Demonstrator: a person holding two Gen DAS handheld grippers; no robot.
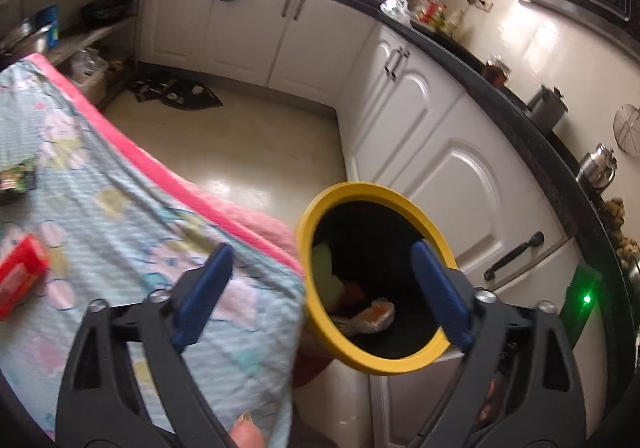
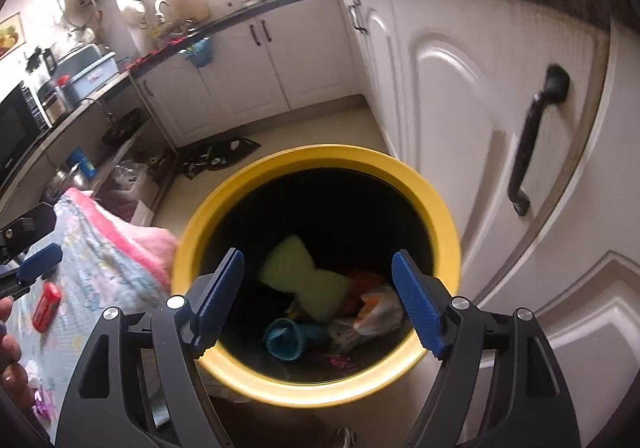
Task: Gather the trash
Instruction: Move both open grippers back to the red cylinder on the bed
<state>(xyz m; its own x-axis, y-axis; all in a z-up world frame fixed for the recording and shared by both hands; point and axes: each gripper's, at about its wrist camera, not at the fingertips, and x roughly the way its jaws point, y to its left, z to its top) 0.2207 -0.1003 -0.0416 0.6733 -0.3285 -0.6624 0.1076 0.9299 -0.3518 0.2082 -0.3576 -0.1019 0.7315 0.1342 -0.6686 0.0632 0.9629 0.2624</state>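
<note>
A yellow-rimmed black bin (image 2: 444, 215) stands on the floor by the table corner; it also shows in the left wrist view (image 1: 308, 215). Inside lie a pale yellow sponge (image 2: 300, 272), a teal cup (image 2: 284, 340), an orange wrapper (image 2: 360, 280) and a clear plastic bag (image 2: 380, 312). My right gripper (image 2: 320, 296) is open and empty right above the bin's mouth. My left gripper (image 1: 320, 288) is open and empty, over the table corner and the bin's rim. A red packet (image 1: 20, 280) lies on the tablecloth, also seen in the right wrist view (image 2: 47, 306). A dark green wrapper (image 1: 16, 179) lies further left.
The table (image 1: 120, 207) has a pastel cloth with a pink edge. White cabinets (image 1: 460, 175) with a dark counter run along the right and back. A black door handle (image 2: 532, 139) is close to the bin. A dark mat (image 1: 176, 91) lies on the floor.
</note>
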